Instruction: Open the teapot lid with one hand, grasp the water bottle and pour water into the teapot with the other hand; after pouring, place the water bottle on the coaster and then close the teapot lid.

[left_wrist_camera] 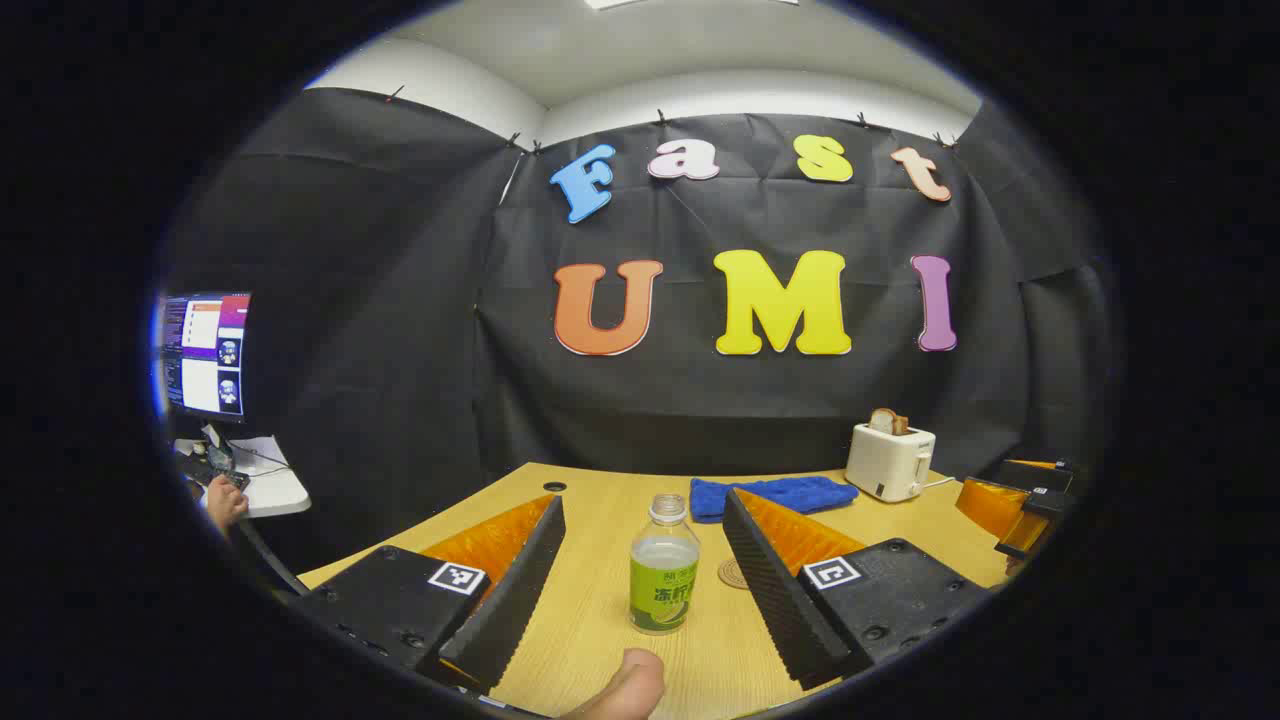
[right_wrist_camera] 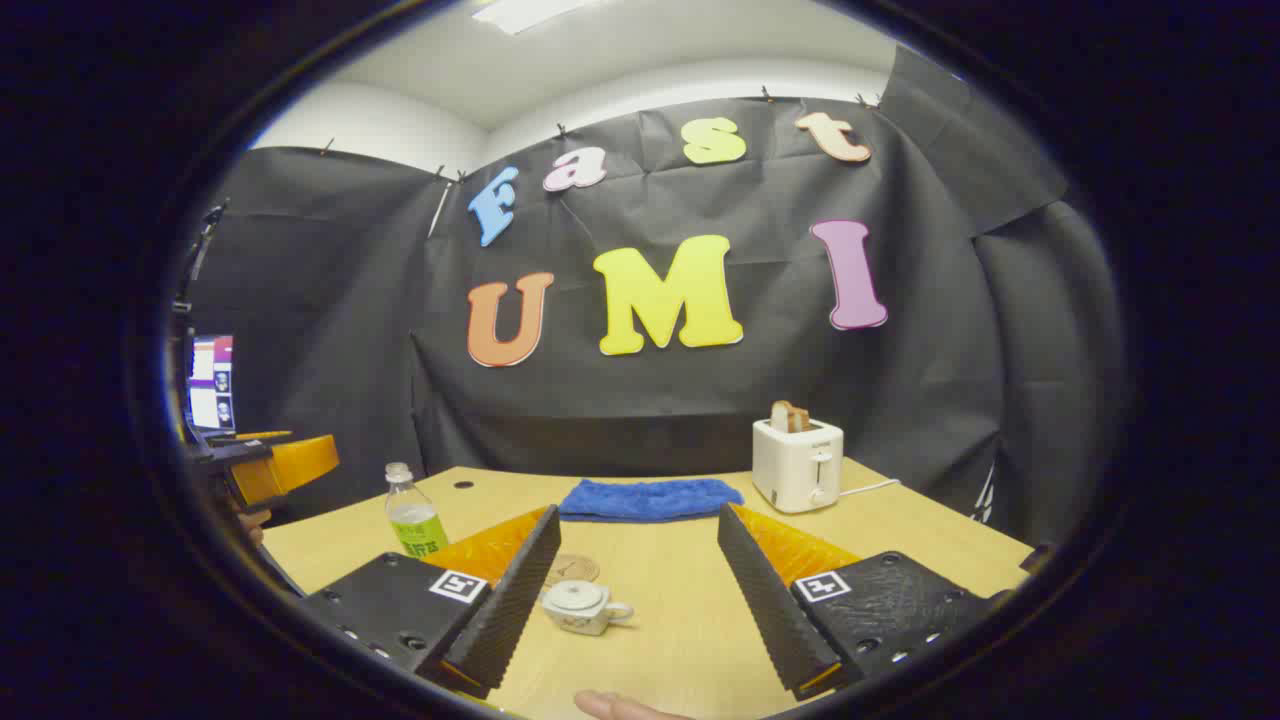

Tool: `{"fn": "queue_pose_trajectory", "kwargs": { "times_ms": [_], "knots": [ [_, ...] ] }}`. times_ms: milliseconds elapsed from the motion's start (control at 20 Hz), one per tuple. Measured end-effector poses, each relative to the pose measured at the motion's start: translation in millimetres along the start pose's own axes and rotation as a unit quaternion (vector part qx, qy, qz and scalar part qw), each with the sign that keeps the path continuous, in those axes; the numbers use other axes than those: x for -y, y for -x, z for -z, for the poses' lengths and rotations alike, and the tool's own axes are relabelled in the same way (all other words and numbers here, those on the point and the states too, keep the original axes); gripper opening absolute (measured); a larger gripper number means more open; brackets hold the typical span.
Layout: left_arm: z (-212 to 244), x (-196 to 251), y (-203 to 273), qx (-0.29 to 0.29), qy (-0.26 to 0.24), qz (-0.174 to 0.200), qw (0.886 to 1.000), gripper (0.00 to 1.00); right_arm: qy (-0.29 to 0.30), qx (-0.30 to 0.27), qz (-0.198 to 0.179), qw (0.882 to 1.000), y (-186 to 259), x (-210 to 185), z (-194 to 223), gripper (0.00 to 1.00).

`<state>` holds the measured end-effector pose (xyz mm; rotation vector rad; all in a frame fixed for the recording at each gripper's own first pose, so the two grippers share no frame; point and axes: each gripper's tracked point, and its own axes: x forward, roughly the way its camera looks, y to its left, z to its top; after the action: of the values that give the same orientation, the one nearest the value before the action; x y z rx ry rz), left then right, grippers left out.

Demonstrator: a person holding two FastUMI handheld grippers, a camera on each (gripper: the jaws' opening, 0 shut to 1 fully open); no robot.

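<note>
We see the water bottle (left_wrist_camera: 664, 566) standing on the table (left_wrist_camera: 600, 620), the coaster (left_wrist_camera: 733, 574) just right of it; towel (left_wrist_camera: 770, 495) and toaster (left_wrist_camera: 889, 461) behind. The teapot (right_wrist_camera: 584, 606) sits before the coaster, perhaps touching.

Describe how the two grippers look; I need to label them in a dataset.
Both match: the left gripper and right gripper each have two long ribbed fingers backed by orange wedge-shaped shells, on black blocks with screw holes. Each block carries a square black-and-white marker. No cables or sleeves are visible.
</note>
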<state>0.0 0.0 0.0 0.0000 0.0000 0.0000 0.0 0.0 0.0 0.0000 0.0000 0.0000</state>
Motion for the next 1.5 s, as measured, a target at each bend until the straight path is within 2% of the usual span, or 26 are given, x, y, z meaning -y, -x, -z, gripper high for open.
{"fn": "queue_pose_trajectory", "kwargs": {
  "times_ms": [150, 200, 400, 550, 700, 800, 850, 900, 950, 1050, 1150, 1250, 1300, 1350, 1400, 1450, 1500],
  "knots": [
    [4, -4, -4, -0.004, -0.011, -0.013, 1.000, 0.99, 0.034, -0.001, -0.006, 0.999, -7, -8, 6, 0.92],
    [7, -4, -4, -0.007, -0.013, -0.014, 1.000, 0.99, 0.042, 0.002, -0.003, 0.999, -9, -2, 6, 0.95],
    [18, -2, -1, -0.022, -0.016, 0.003, 1.000, 0.99, 0.059, -0.004, -0.012, 0.998, -14, -9, 18, 0.95],
    [23, 5, 5, -0.028, -0.029, 0.014, 0.999, 0.99, 0.051, -0.011, -0.011, 0.999, -16, -13, 25, 0.95],
    [22, 3, 4, -0.025, -0.023, 0.017, 0.999, 0.99, 0.063, -0.017, -0.026, 0.998, -21, -22, 33, 0.94],
    [25, 2, 1, -0.029, -0.020, 0.019, 0.999, 0.99, 0.066, -0.014, -0.023, 0.997, -24, -24, 35, 0.94],
    [26, 2, 0, -0.031, -0.020, 0.020, 0.999, 0.99, 0.063, -0.012, -0.024, 0.998, -25, -29, 37, 0.98],
    [28, 4, 0, -0.034, -0.020, 0.021, 0.999, 0.99, 0.056, -0.009, -0.029, 0.998, -31, -31, 40, 0.94],
    [31, 4, -2, -0.037, -0.019, 0.023, 0.999, 0.99, 0.048, -0.007, -0.034, 0.998, -36, -39, 42, 0.98],
    [36, 4, -4, -0.044, -0.020, 0.023, 0.999, 0.99, 0.041, -0.006, -0.041, 0.998, -52, -48, 52, 0.94],
    [37, 3, -4, -0.045, -0.022, 0.025, 0.998, 0.99, 0.060, -0.019, -0.054, 0.997, -68, -59, 68, 0.94],
    [36, 4, -6, -0.043, -0.022, 0.026, 0.999, 0.99, 0.075, -0.054, -0.064, 0.994, -82, -66, 93, 0.84],
    [35, 2, -5, -0.041, -0.021, 0.027, 0.999, 0.99, 0.064, -0.064, -0.075, 0.993, -90, -70, 103, 0.77],
    [35, 1, -6, -0.041, -0.020, 0.026, 0.999, 0.99, 0.053, -0.070, -0.074, 0.993, -95, -74, 108, 0.75],
    [36, 0, -6, -0.041, -0.019, 0.025, 0.999, 0.99, 0.049, -0.076, -0.069, 0.994, -102, -69, 114, 0.65],
    [36, -1, -6, -0.041, -0.019, 0.025, 0.999, 0.99, 0.051, -0.080, -0.063, 0.993, -106, -70, 120, 0.70],
    [36, -3, -8, -0.041, -0.019, 0.023, 0.999, 0.99, 0.046, -0.085, -0.062, 0.993, -111, -69, 126, 0.62]
  ]
}}
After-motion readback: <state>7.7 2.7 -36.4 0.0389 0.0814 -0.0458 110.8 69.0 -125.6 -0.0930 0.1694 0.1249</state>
